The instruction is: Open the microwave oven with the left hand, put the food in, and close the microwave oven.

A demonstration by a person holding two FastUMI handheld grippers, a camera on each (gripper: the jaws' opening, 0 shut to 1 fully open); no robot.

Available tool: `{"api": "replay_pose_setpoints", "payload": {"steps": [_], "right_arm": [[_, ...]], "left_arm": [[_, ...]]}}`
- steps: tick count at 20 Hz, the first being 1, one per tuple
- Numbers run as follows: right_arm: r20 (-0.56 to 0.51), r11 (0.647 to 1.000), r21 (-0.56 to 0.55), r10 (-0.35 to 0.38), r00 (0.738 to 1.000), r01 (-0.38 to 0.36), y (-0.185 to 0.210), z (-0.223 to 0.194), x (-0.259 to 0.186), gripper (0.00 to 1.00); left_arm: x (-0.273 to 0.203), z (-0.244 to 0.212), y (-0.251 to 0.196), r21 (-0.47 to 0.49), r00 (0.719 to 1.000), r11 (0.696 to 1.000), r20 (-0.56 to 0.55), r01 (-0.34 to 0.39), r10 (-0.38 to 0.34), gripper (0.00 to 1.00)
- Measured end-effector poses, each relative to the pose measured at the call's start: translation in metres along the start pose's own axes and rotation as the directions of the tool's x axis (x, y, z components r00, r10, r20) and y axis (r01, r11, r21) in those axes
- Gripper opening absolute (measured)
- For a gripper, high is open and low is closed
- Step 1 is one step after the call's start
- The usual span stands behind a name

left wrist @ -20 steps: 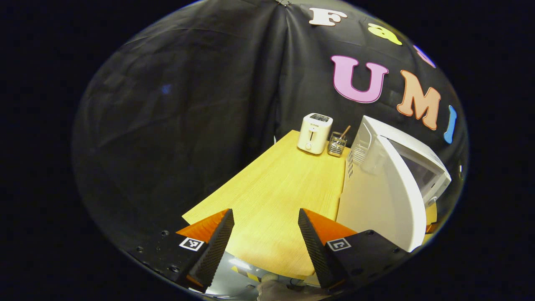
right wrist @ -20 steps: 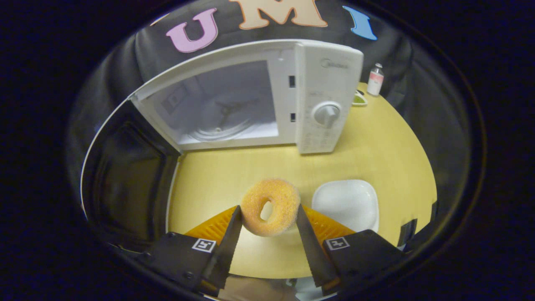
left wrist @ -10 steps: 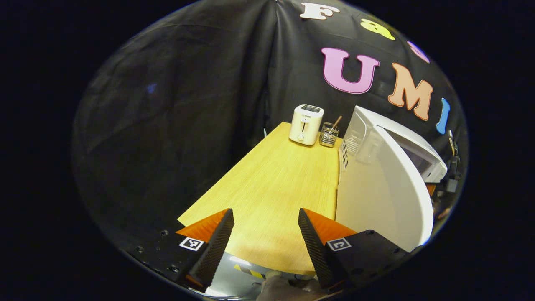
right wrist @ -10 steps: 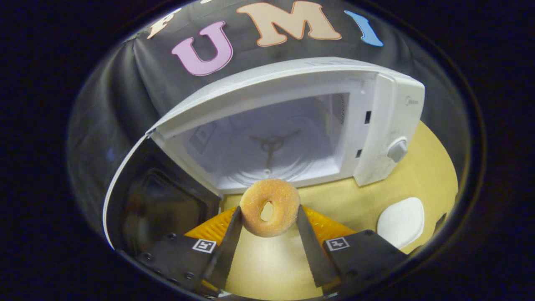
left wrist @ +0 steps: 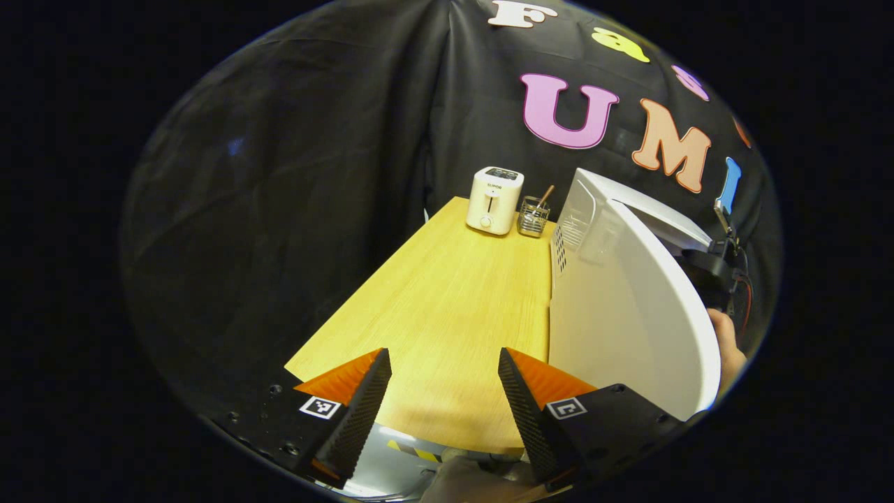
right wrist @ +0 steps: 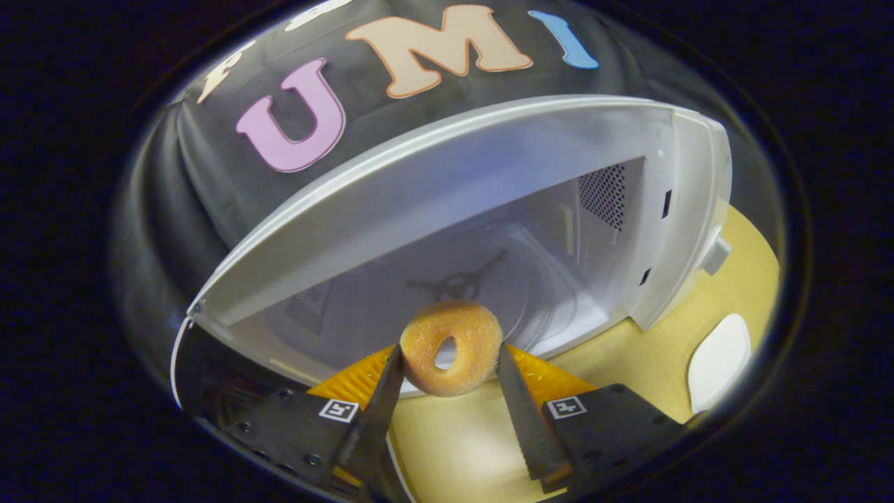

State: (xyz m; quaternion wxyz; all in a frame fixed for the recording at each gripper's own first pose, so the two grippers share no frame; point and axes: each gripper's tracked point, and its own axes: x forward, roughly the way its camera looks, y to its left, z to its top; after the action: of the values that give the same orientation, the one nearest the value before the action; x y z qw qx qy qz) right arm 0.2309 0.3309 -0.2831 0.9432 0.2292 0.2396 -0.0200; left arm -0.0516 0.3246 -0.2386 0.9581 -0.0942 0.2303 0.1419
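Sugar-crusted and golden, the doughnut [right wrist: 451,347] sits pinched on edge between both fingers of the right gripper [right wrist: 447,381], a grainy ring with its hole facing the camera, hanging at the mouth of the microwave [right wrist: 489,188]. Door's swung wide, so this looks like the putting-in step. Beyond the doughnut, the smooth white cavity shows the glass turntable [right wrist: 517,293] and a perforated vent panel in the side wall. Next move, I'd say: carry it in low, set it on the turntable, release. Off right lies a glossy white plate [right wrist: 718,360] on the pale wood table [left wrist: 447,307]. The left gripper [left wrist: 444,391] hangs spread and empty beside the microwave door [left wrist: 628,314]; far back stand a white toaster [left wrist: 494,200] and a wire holder [left wrist: 533,216]
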Motion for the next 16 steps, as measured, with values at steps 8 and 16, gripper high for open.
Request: {"api": "replay_pose_setpoints", "payload": {"steps": [8,16], "right_arm": [[0.076,0.990,0.117,-0.093,0.993,0.083,-0.008,0.025,0.029,0.82],[0.086,0.991,0.096,-0.098,0.992,0.089,-0.011,0.025,0.021,0.88]], "left_arm": [[-0.003,-0.014,-0.013,-0.032,0.998,0.999,-0.055,0.027,-0.028,0.92],[-0.006,-0.010,-0.018,-0.017,0.998,0.999,-0.048,0.044,-0.044,0.92]]}}
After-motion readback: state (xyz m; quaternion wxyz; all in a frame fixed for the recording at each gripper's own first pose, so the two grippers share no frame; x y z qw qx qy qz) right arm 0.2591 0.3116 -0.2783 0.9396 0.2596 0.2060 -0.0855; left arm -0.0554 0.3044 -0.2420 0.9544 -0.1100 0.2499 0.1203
